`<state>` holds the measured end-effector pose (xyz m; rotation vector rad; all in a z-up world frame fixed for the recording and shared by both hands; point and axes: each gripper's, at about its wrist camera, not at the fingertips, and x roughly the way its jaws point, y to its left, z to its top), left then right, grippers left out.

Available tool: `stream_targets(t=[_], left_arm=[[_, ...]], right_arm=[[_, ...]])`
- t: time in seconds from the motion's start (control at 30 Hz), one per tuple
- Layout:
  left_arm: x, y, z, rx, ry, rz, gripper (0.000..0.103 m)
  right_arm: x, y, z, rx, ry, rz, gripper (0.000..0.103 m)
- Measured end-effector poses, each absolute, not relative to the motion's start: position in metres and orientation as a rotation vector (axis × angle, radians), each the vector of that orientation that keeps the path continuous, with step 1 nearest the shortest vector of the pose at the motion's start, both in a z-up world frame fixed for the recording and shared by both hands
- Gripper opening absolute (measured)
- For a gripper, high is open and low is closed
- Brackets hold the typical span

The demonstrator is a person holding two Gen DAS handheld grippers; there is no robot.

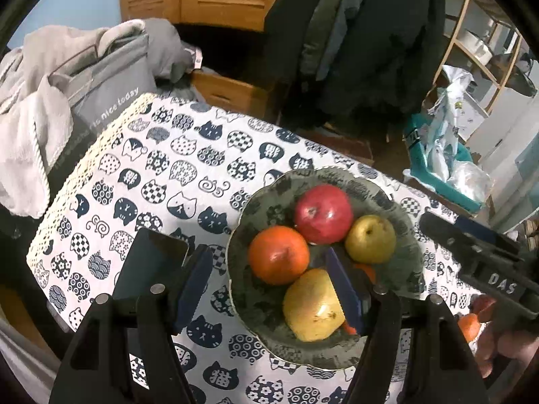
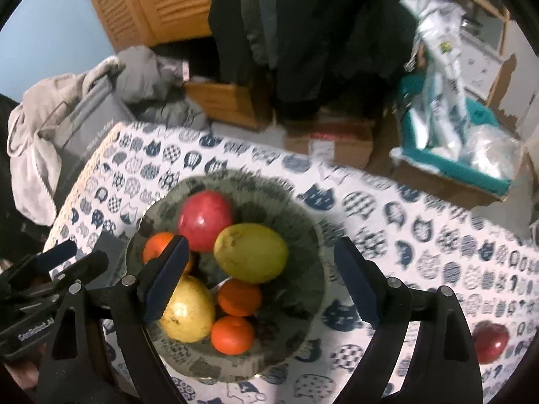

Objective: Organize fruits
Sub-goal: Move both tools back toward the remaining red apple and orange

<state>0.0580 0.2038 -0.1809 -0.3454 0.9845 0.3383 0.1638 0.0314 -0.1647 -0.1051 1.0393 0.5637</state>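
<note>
1 red apple [image 2: 490,342] outside bowl [image 2: 303,222]

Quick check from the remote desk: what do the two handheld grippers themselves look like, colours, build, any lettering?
Both are black plastic frames with silver pivot pins and two flat, dark blue, ridged finger pads. The left gripper shows as such in its own view; seen from the right wrist, its body carries white lettering that seems to read "GenRobot.AI". The right gripper looks the same; from the left wrist view its body shows white letters "DAS".

A grey-green mottled bowl [image 2: 303,235] at lower centre holds a red apple [image 2: 205,220], yellow-green pears [image 2: 251,252] and orange tangerines [image 2: 232,335], on a white tablecloth [image 2: 438,235] with navy cat faces.
</note>
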Motion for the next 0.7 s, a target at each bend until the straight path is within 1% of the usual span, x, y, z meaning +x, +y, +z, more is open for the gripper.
stream_targets(t=[0.13, 0.2, 0.37, 0.47, 0.7], left_arm=[[0.057, 0.196, -0.17, -0.335, 0.963, 0.324, 0.073], [0.056, 0.191, -0.163, -0.326, 0.949, 0.317, 0.076], [0.052, 0.176, -0.146, -0.298, 0.913, 0.292, 0.076], [0.051, 0.165, -0.135, -0.281, 0.892, 0.269, 0.08], [0.044, 0.138, -0.112, -0.229, 0.846, 0.226, 0.08]], right_arm=[[0.158, 0.017, -0.141, -0.121, 0.972, 0.534, 0.088], [0.155, 0.011, -0.13, -0.128, 0.945, 0.521, 0.088], [0.143, -0.004, -0.107, -0.155, 0.884, 0.5, 0.088], [0.135, -0.013, -0.094, -0.164, 0.853, 0.489, 0.088], [0.117, -0.042, -0.071, -0.18, 0.808, 0.452, 0.088]])
